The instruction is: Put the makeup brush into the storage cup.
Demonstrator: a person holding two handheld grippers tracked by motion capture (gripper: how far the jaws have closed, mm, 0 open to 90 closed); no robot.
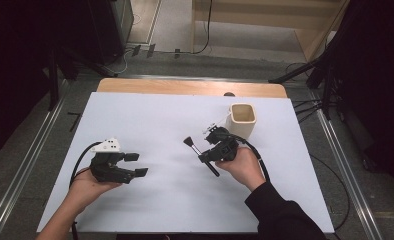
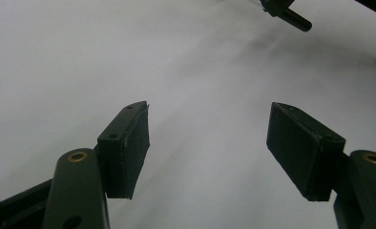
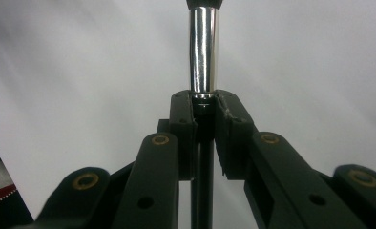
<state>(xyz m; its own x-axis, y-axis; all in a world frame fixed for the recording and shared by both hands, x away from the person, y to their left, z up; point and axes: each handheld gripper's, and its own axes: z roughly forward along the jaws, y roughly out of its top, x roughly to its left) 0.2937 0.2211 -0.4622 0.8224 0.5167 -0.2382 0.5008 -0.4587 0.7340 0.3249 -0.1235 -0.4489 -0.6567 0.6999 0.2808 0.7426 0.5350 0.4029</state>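
The right gripper [image 1: 211, 148] was clamped tight on a brush [image 1: 201, 154], black handle and silver collar [image 3: 204, 52] poking out past the pads, held up off the white table [image 1: 160, 200] near its middle. Just behind that hand stood a cream cup [image 1: 242, 120], close to the gripper; whether they touched was hard to tell. Over on the left, the left gripper [image 1: 137, 164] hung above the bare sheet, jaws spread wide with nothing between them, well apart from the brush. Nothing blocked the open stretch between the two. No lettering could be read anywhere.
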